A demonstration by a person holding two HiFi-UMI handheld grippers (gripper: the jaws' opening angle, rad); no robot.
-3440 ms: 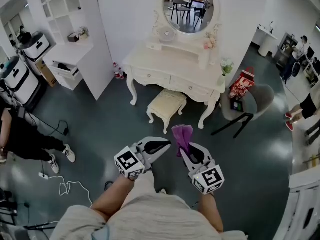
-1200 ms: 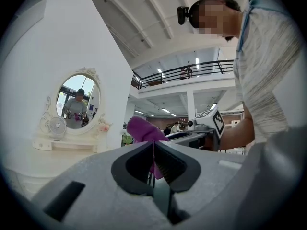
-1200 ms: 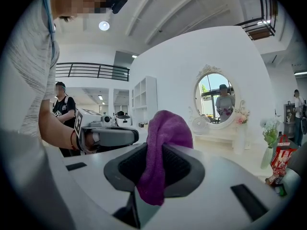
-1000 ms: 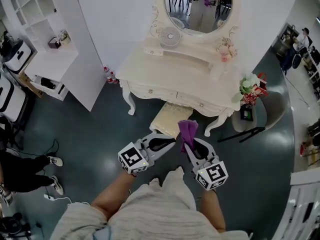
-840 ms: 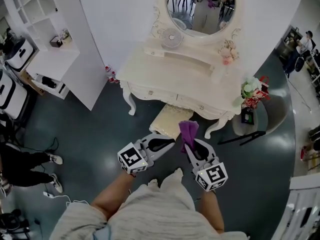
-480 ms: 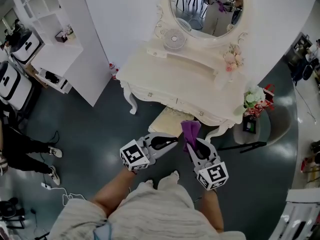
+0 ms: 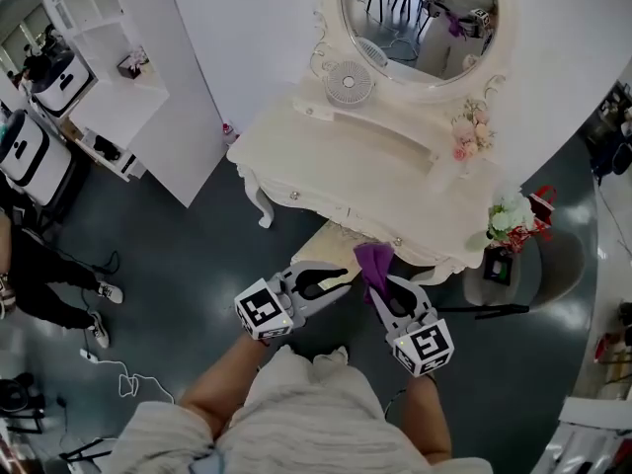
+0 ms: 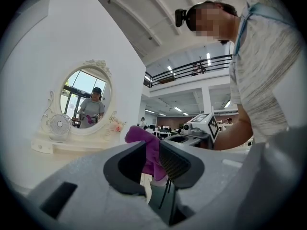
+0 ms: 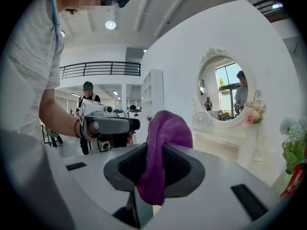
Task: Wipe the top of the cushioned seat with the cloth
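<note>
Cloth: the purple cloth point(image 7: 372, 262) sits in the right gripper point(image 7: 381, 284), held in the air just near of the seat and not touching it.
Cloth's lie: its long axis runs up and down, crosswise to the jaws. The bunched end stands above them and the loose end hangs below.
Right gripper's fingers: pressed together on the middle of the cloth.
Left gripper point(image 7: 341, 280): just left of the right one and apart from it. Its fingers stand a narrow slit apart and have just been opening, with nothing between them. The purple seen through the slit is the cloth in the other gripper.
Seat: the cream cushioned seat point(image 7: 329, 243) stands at the near edge of the dressing table point(image 7: 346, 166), its far part hidden under the tabletop.
Containers: the white shelf unit point(image 7: 99, 107) at far left has a small dark item point(image 7: 129, 65) in one open compartment; I cannot tell what it is. The table's drawer fronts are shut. A red bag point(image 7: 542, 208) stands at right beside white flowers point(image 7: 509, 215), its contents hidden.
Tabletop: a fan point(image 7: 348, 83) and pink flowers point(image 7: 466, 138) below the oval mirror point(image 7: 420, 13).
</note>
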